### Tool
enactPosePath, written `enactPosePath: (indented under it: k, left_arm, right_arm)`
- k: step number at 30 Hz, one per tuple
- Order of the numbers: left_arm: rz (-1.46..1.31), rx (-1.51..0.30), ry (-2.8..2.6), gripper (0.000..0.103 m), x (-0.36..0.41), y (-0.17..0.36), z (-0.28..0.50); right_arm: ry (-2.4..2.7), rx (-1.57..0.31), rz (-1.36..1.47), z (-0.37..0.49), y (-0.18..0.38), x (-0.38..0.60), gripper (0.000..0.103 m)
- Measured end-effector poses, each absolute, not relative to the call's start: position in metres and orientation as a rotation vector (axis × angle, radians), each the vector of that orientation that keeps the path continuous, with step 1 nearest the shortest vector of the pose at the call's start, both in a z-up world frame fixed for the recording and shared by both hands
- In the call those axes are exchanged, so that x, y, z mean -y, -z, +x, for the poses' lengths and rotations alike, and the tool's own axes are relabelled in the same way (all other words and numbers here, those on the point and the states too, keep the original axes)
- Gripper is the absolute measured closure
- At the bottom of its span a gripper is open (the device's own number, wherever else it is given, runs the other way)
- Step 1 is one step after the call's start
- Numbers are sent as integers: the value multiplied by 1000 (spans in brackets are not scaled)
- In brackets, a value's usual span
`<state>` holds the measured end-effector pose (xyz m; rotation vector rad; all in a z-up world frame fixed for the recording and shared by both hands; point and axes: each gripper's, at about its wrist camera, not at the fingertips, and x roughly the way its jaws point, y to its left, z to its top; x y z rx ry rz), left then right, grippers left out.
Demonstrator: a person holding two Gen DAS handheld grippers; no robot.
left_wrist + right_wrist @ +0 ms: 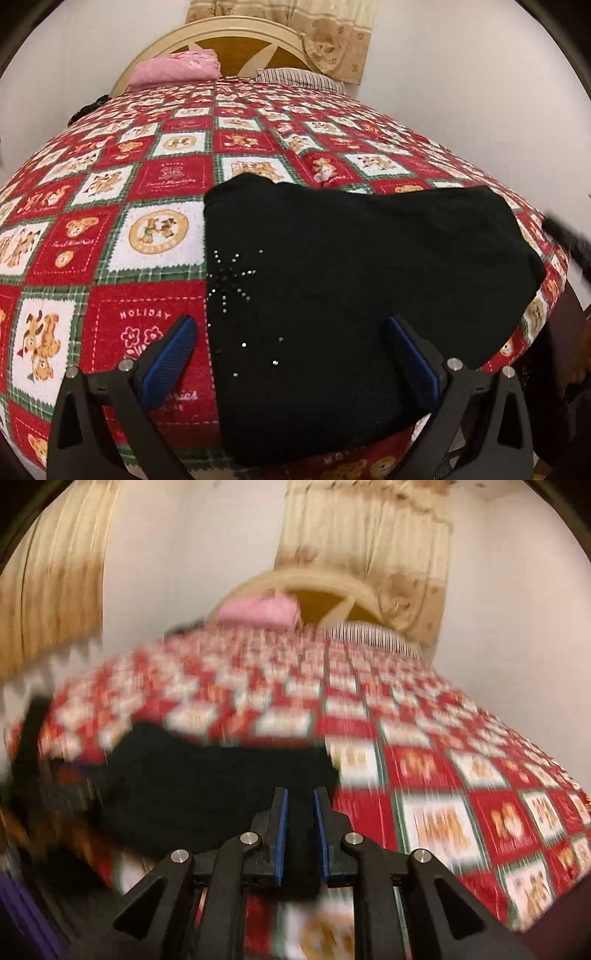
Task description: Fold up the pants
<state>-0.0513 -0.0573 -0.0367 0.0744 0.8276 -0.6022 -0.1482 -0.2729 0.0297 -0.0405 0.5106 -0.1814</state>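
While the black pants (351, 280) lie folded near the bed's (110, 236) foot edge, the left tool (291, 354) hovers spread wide above them. Blurred, the right tool (300, 812) stands nearly together; whether it pinches the cloth I cannot tell.

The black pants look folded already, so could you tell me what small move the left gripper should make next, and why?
Probably lower the left gripper and close on the pants' near edge: its jaws stand wide open above the cloth, gripping nothing.
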Motion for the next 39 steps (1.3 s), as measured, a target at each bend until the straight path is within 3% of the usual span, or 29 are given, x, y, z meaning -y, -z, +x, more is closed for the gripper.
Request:
enactPosePath:
  k: [8, 13, 17, 24, 30, 32, 34, 36, 39]
  left_arm:
    - [89, -800, 614, 0, 55, 41, -58]
    - [91, -773, 627, 0, 55, 42, -61]
    - [89, -759, 630, 0, 55, 43, -62]
    - [87, -745, 642, 0, 54, 44, -62]
    - [89, -739, 659, 0, 55, 46, -61]
    - [87, -738, 666, 0, 55, 46, -60]
    - [89, -737, 667, 0, 55, 46, -60]
    - [89, -737, 669, 0, 56, 45, -60]
    - [80, -738, 677, 0, 55, 45, -58]
  right_arm:
    - [177, -753, 18, -55, 22, 281, 90]
    - [101, -744, 109, -43, -6, 285, 89]
    - [-285, -757, 120, -6, -24, 255, 88]
    - [-572, -936, -148, 67, 0, 165, 88]
    - [-651, -1028, -242, 93, 20, 154, 88]
    - [-680, -1058, -233, 100, 22, 156, 84]
    - [-703, -1080, -248, 106, 21, 155, 61]
    - [-750, -1099, -244, 110, 20, 154, 49]
    - [-787, -1133, -257, 110, 22, 153, 49]
